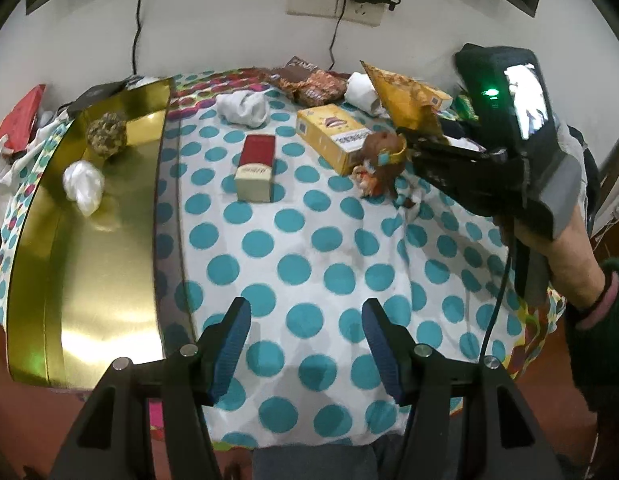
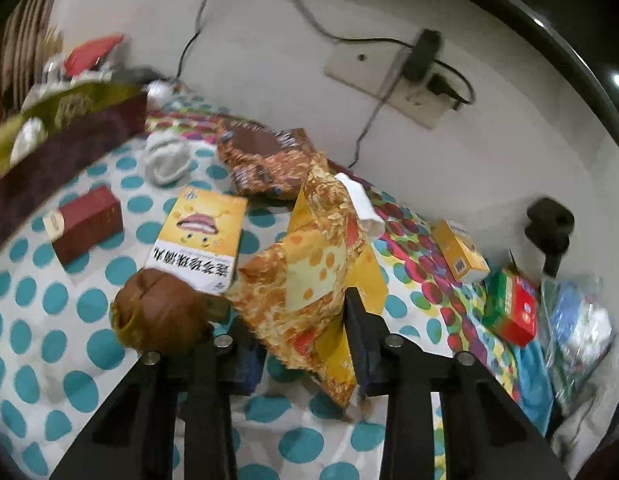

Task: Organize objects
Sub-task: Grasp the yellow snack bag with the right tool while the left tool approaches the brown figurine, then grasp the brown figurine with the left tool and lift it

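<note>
My right gripper has its jaws clenched on a yellow-orange snack bag, lifted above the polka-dot counter beside a brown toy figure. The bag looks light, crinkly and slippery, best pinched at its flat sealed edge. My left gripper hovers released, empty, near the gold tray.

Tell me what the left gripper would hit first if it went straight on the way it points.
Nothing stands between the left gripper's open jaws; most likely it meets bare polka-dot tablecloth first. The red and cream box lies farther along, though depth is unclear.
</note>
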The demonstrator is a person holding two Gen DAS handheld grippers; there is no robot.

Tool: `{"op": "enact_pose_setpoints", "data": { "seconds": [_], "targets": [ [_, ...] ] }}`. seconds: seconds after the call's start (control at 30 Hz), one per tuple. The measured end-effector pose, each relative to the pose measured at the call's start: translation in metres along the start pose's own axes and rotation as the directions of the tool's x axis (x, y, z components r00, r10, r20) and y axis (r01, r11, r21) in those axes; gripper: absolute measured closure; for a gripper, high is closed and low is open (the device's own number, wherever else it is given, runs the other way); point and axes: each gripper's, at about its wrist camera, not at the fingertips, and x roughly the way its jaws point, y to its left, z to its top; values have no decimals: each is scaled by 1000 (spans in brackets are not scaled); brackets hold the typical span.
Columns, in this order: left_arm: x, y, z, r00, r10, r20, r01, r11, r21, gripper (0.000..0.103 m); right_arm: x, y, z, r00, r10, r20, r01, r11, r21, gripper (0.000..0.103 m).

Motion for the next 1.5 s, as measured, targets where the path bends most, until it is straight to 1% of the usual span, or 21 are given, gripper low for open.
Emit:
{"op": "enact_pose_setpoints", "data": {
  "seconds": [0.1, 0.23, 0.3, 0.47, 0.57, 0.63, 0.77, 0.83, 0.9, 1.0, 1.1, 1.17, 1.23, 1.3, 1.4, 1.43, 1.5],
  "targets": [
    [3, -6, 7, 1000, -19, 15, 19, 1000, 3, 44, -13, -17, -6, 999, 37, 7, -38, 995, 96, 75],
    [12, -16, 16, 998, -53, 16, 53, 999, 9, 44, -32, -29, -16, 998, 60, 16, -62, 983, 172, 76],
    [18, -24, 22, 998, -66, 16, 66, 998, 22, 44, -45, -34, -24, 996, 87, 23, -90, 973, 213, 76],
    [29, -40, 37, 997, -67, 35, 66, 997, 50, 44, -71, -41, -40, 991, 124, 51, -134, 949, 287, 77],
    [39, -49, 48, 995, -86, 42, 84, 995, 54, 44, -79, -44, -49, 987, 152, 60, -164, 933, 322, 77],
    [49, -57, 55, 993, -112, 27, 110, 992, 65, 44, -82, -44, -54, 984, 165, 61, -176, 927, 331, 77],
    [62, -67, 66, 995, -93, 38, 89, 992, 90, 44, -87, -43, -63, 981, 181, 74, -196, 920, 339, 77],
    [66, -66, 70, 994, -99, 40, 95, 993, 73, 44, -91, -43, -67, 980, 178, 87, -197, 921, 335, 77],
    [71, -63, 76, 992, -118, 35, 117, 993, 35, 44, -90, -43, -69, 978, 192, 88, -210, 915, 345, 77],
    [77, -59, 82, 992, -125, 34, 126, 992, -5, 44, -89, -43, -72, 976, 200, 86, -217, 912, 348, 76],
    [82, -57, 85, 990, -140, 29, 141, 990, -29, 44, -88, -43, -74, 974, 205, 93, -225, 909, 350, 76],
    [84, -57, 86, 992, -123, 33, 124, 992, -27, 44, -88, -43, -74, 973, 209, 95, -229, 907, 354, 76],
    [86, -60, 87, 993, -113, 28, 113, 994, -4, 44, -87, -44, -74, 973, 212, 97, -232, 905, 357, 76],
    [86, -60, 88, 993, -101, 59, 101, 995, -2, 44, -87, -44, -74, 973, 211, 97, -232, 905, 356, 76],
    [91, -62, 90, 994, -95, 54, 94, 996, 9, 44, -86, -43, -74, 973, 211, 98, -232, 906, 353, 76],
    [92, -62, 91, 994, -90, 55, 90, 996, 14, 44, -86, -42, -74, 973, 208, 98, -229, 908, 351, 76],
    [95, -64, 92, 997, -51, 52, 50, 998, 26, 58, -85, -41, -74, 974, 205, 100, -227, 909, 348, 76]
  ]
}}
